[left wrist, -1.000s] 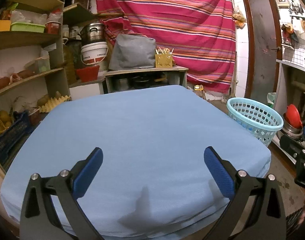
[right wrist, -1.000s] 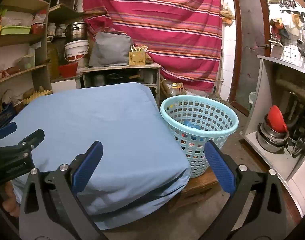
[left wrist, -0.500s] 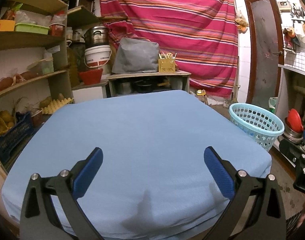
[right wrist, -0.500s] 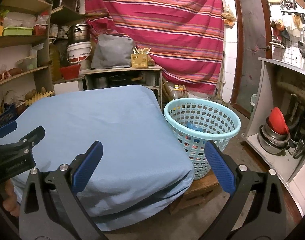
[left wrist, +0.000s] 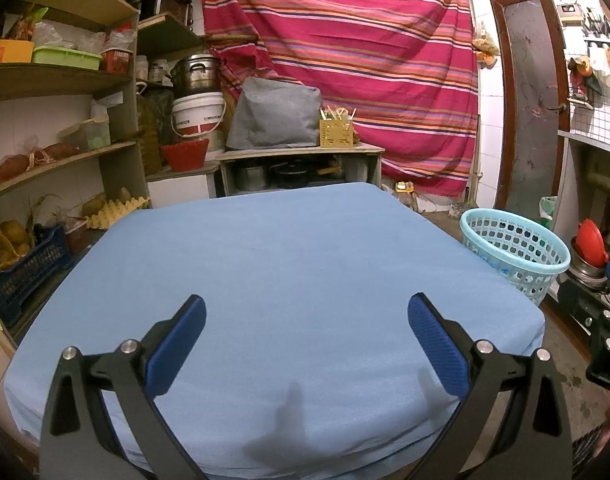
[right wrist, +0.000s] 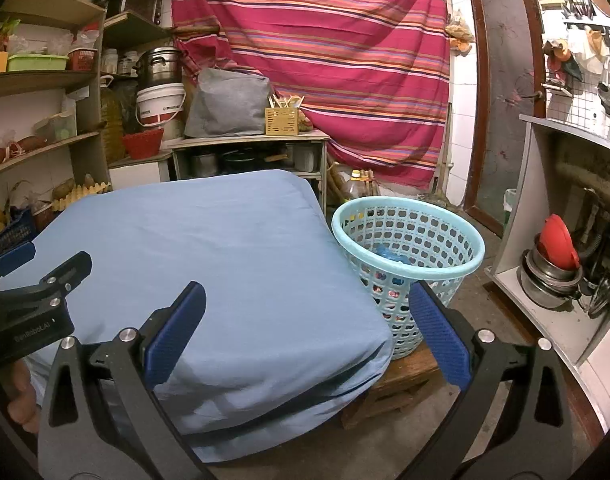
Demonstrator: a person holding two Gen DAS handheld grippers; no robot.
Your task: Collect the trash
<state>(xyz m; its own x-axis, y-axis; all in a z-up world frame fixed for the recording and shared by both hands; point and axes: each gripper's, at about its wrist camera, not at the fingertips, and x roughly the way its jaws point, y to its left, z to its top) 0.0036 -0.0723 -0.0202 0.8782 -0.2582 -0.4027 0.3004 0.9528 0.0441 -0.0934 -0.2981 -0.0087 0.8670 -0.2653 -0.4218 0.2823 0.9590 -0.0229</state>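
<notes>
The light blue perforated basket (right wrist: 409, 264) stands on a low wooden stool (right wrist: 401, 384), just beside the right edge of the blue-covered surface (right wrist: 225, 260); inside lie a crumpled blue piece (right wrist: 389, 254) and small coloured bits. Both the left hand-held gripper (left wrist: 305, 320) and the right hand-held gripper (right wrist: 305, 320) are spread wide, grasping nothing. The left one's body reads "GenRoboAI".

Left wrist view: the blue-covered table (left wrist: 289, 272) sits lower in frame than a second ago, its far edge dropped towards mid-frame; more of the striped cloth (left wrist: 345, 60) shows above it. Right wrist view: the basket (right wrist: 409, 256) has slid right and down — rim nearer the right finger (right wrist: 437, 336); the left gripper (right wrist: 9, 272), at left edge, sits slightly lower.
</notes>
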